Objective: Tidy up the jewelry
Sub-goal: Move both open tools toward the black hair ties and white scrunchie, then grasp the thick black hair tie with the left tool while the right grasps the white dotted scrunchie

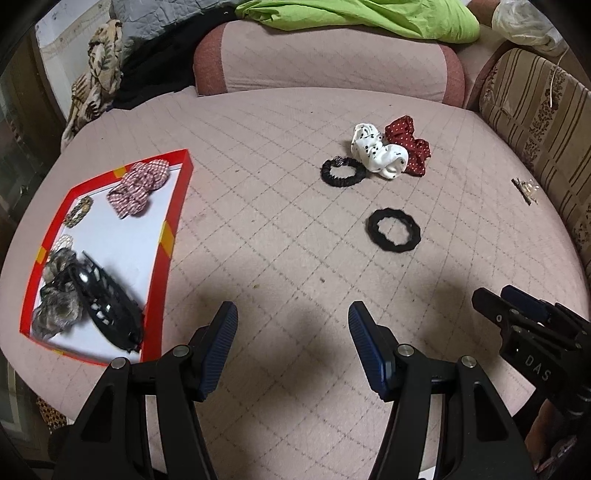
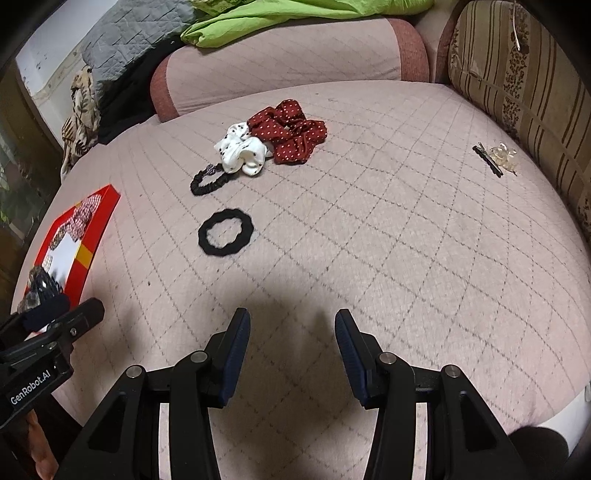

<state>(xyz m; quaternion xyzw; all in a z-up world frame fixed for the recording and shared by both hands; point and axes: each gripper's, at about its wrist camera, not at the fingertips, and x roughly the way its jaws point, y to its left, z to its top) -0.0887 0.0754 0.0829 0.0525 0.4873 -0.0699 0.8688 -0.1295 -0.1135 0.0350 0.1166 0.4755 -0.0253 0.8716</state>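
A red-rimmed tray lies at the left of the quilted pink bed. It holds a checked scrunchie, a grey scrunchie, a black claw clip and small bracelets. On the bed lie a flat black hair ring, a thin black scrunchie, a white spotted scrunchie and a red dotted scrunchie. A black pin with a clear clip lies far right. My left gripper and right gripper hover open, with nothing between the fingers.
A pink bolster runs along the back with green cloth on it. A striped cushion bounds the right side. Grey quilt and patterned cloth pile at the back left. The bed's front edge is near at right.
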